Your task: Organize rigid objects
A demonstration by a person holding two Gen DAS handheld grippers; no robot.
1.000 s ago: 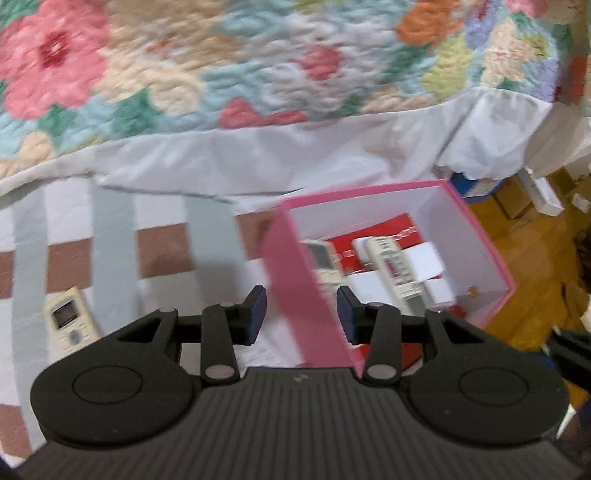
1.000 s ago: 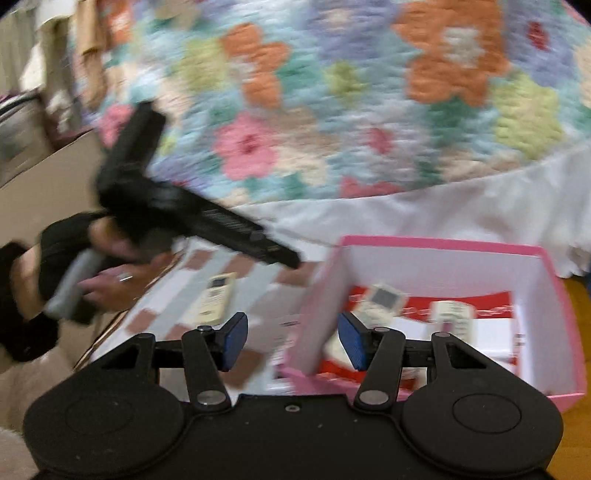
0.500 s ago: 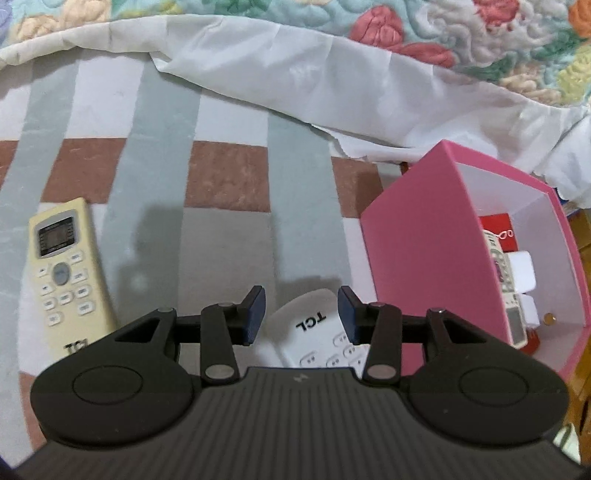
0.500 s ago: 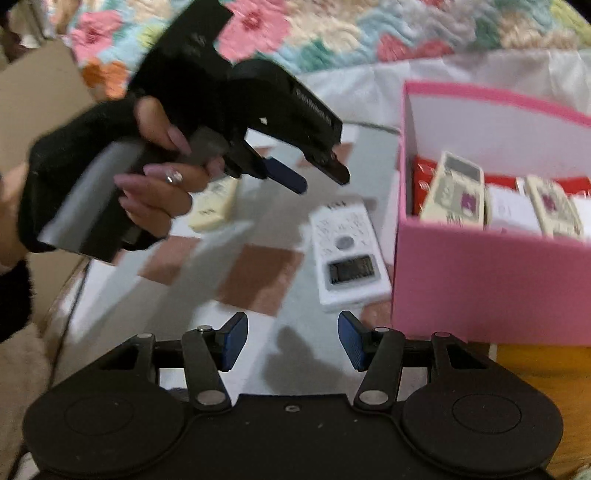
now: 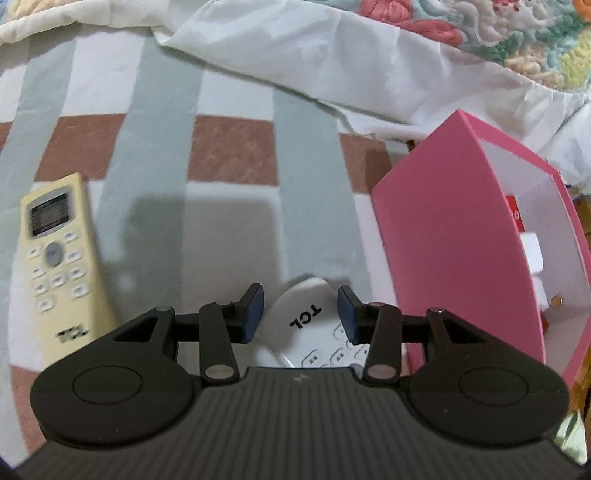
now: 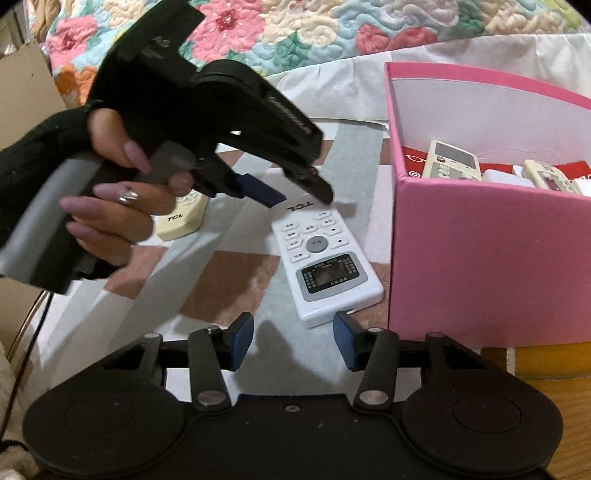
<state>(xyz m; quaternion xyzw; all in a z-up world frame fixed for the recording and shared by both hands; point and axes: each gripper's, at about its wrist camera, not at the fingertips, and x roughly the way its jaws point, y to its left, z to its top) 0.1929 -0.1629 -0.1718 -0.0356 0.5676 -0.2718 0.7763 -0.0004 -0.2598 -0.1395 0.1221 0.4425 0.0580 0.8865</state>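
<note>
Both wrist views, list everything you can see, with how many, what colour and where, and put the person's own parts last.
White remote: one, white, on the checked cloth beside the pink box, one end between the left tool's pads.
Cream remote: one, cream, on the cloth, left of the white remote in the left wrist view.
Pink box: one, pink outside, white inside, on the cloth's edge.
Remotes in the box: at least two, cream, among white items.
Checked cloth: one, white, grey and brown.
Floral quilt: one, multicoloured, behind.
Left tool: black, blue pads, open.
Right tool: black, blue pads, open, jaws just closing, nothing between.
Left hand: one, black sleeve, ring.
</note>
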